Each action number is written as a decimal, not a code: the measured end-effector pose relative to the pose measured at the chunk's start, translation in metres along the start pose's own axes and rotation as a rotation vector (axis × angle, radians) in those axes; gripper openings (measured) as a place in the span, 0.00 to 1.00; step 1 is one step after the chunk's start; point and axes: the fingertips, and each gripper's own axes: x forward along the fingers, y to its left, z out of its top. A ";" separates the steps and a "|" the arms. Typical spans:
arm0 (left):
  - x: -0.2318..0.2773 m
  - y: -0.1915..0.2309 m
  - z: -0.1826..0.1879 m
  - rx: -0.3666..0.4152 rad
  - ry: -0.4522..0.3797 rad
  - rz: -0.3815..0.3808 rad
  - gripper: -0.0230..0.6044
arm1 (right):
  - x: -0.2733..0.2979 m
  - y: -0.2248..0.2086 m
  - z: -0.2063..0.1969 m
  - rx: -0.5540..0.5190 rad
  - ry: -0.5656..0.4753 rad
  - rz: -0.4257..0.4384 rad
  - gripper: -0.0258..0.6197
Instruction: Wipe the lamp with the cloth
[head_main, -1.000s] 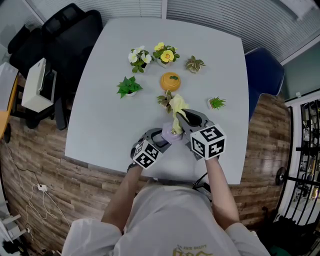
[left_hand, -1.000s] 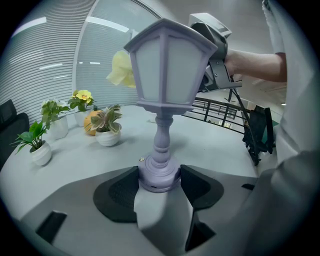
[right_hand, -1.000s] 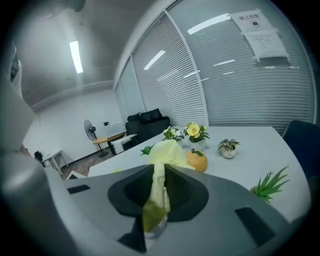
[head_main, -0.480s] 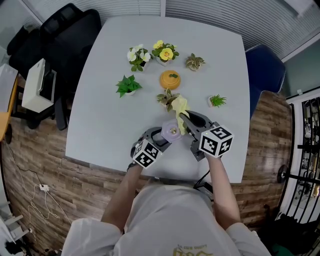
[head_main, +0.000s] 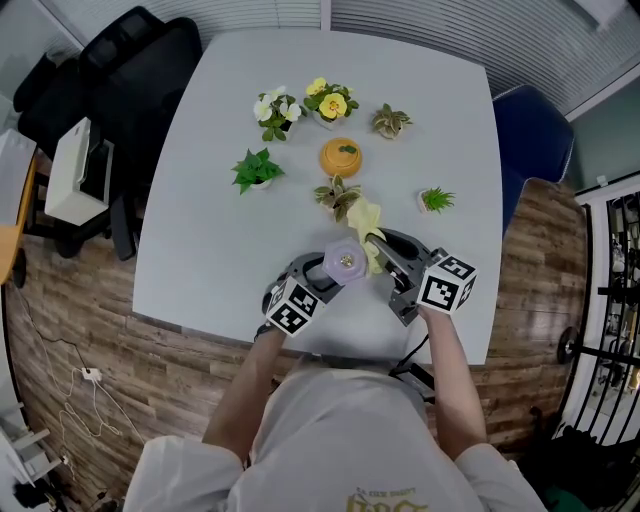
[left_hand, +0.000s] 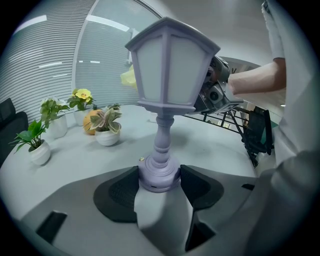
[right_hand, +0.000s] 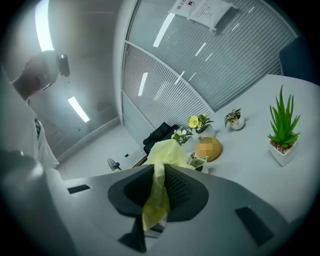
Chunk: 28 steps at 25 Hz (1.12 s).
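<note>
While the left claw (left_hand: 160, 186) stayed clamped on the round base of the lilac lamp (left_hand: 170, 70), upright near the near edge of the counter (head_main: 220, 250), the right claw (right_hand: 158, 175) pinched the yellow cloth (right_hand: 156, 202) between almost closed jaws. Compared with a second before, the cloth had slid off the lamp's top toward the counter's right edge, and the right claw had drawn back toward the near edge.

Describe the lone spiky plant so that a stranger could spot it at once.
Start at the grey table and find the cluster of small pots at its far middle. To the right of that cluster, one plant stands apart. It alone has thin, upright, grass-like green blades in a white pot; the others are broad-leaved or flowering.
</note>
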 end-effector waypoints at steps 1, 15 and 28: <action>0.000 0.000 0.000 0.000 0.001 -0.001 0.45 | -0.001 0.001 -0.002 0.001 0.003 0.013 0.15; 0.000 0.000 -0.001 -0.001 -0.001 -0.002 0.45 | -0.005 0.008 -0.028 0.025 0.047 0.083 0.15; -0.001 -0.001 0.001 -0.001 -0.004 0.001 0.45 | 0.008 -0.001 -0.023 0.083 0.026 0.076 0.15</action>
